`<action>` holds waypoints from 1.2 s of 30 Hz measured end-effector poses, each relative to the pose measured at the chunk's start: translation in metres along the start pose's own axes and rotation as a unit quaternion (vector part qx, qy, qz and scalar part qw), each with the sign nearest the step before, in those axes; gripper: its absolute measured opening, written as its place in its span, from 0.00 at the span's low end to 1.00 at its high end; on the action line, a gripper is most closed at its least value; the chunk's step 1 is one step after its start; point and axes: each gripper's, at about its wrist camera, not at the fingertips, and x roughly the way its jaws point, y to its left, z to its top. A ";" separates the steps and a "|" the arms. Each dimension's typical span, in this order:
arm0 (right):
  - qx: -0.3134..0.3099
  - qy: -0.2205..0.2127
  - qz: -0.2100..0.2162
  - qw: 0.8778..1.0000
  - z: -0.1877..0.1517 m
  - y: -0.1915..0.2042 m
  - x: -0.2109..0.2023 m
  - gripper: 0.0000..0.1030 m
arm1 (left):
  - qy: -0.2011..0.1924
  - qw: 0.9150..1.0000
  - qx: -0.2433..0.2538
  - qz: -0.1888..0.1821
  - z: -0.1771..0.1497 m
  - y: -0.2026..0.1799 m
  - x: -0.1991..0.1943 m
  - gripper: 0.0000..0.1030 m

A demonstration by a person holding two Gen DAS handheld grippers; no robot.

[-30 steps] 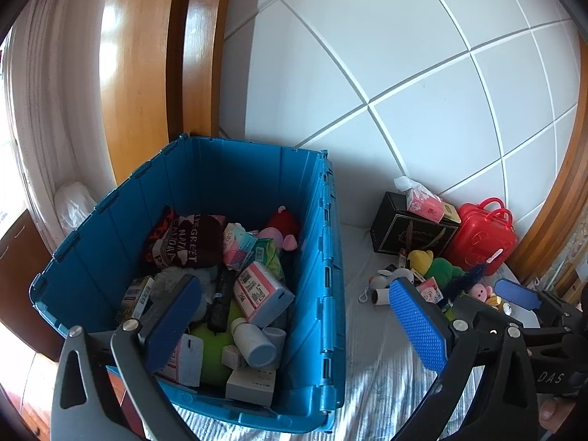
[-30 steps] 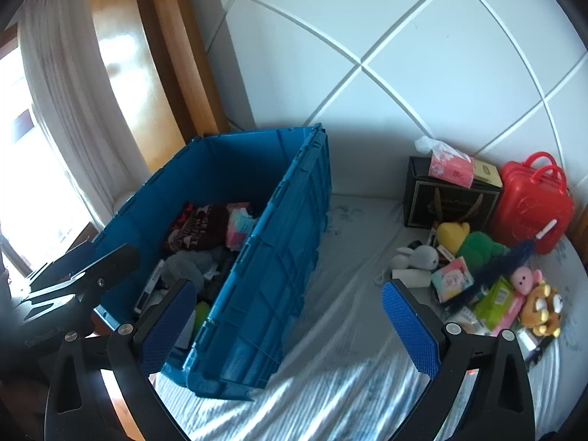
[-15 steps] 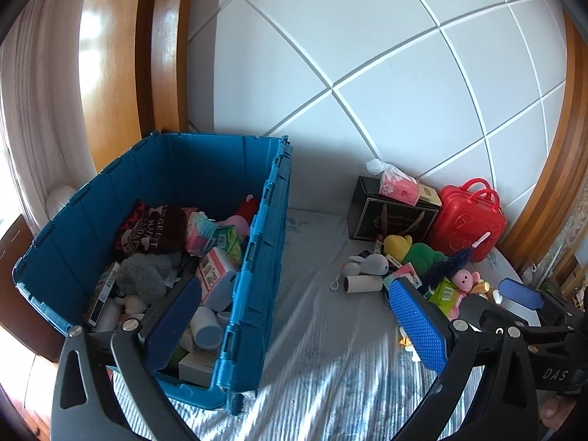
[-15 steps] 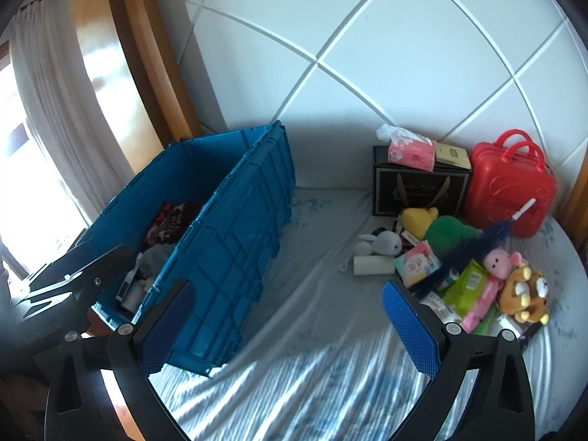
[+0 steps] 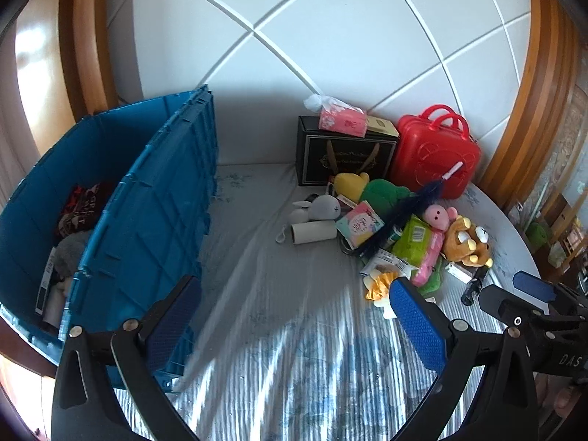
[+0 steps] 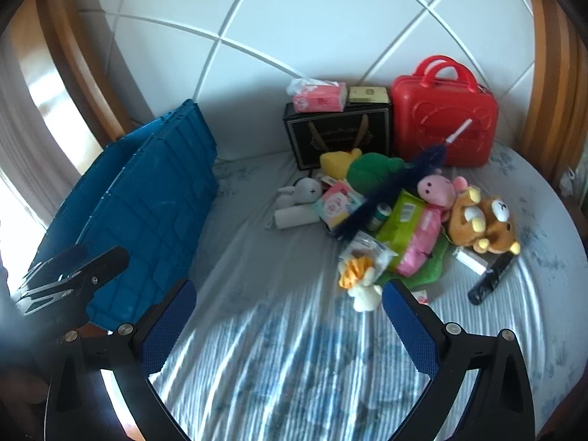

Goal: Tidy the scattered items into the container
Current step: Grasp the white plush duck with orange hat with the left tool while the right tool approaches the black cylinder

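Left to right across the bed (image 5: pixel 294 360). At the bed's left edge stands the blue container (image 5: pixel 147 220), open-topped and partly filled; dark printed cloth, a grey soft item and small boxes show inside it in the left wrist view. Right of it lies a bare strip of striped sheet. Toward the bed's far right corner sits the scattered pile: a white rabbit toy (image 5: pixel 323 207) and a paper roll (image 5: pixel 314 231) on its left margin, then a pastel packet (image 5: pixel 358 224), a yellow-and-green plush (image 5: pixel 371 187), a dark blue feather duster (image 5: pixel 404 213), a green wipes pack (image 5: pixel 415 239), a pink plush (image 5: pixel 437 217) and a brown bear (image 5: pixel 466 239). Behind the pile stand a black gift bag (image 5: pixel 341 154) and a red toy case (image 5: pixel 437 154).

The left claw (image 5: pixel 294 323) is spread wide and empty, above the bare sheet. The right claw (image 6: pixel 288 325) is likewise wide apart and empty; it is also visible at the right margin of the left wrist view.

The relation that matters: the pile lies ahead and to the right of both claws, the container to their left. The right claw appears nearer the pile, with a small yellow-and-white toy (image 6: pixel 358 275) just beyond its right finger. The duster's long axis runs diagonally, handle toward the red toy case.

Compared with one second ago, both views have swung rightward: the container, then central beneath the left claw, now sits at the left margin, and the pile has moved toward frame centre. This suggests a reach for the next item.
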 end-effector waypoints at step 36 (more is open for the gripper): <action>0.146 0.076 -0.199 0.966 -0.063 -0.277 0.080 1.00 | 0.178 0.977 0.111 -0.023 -0.086 -0.189 0.296 0.76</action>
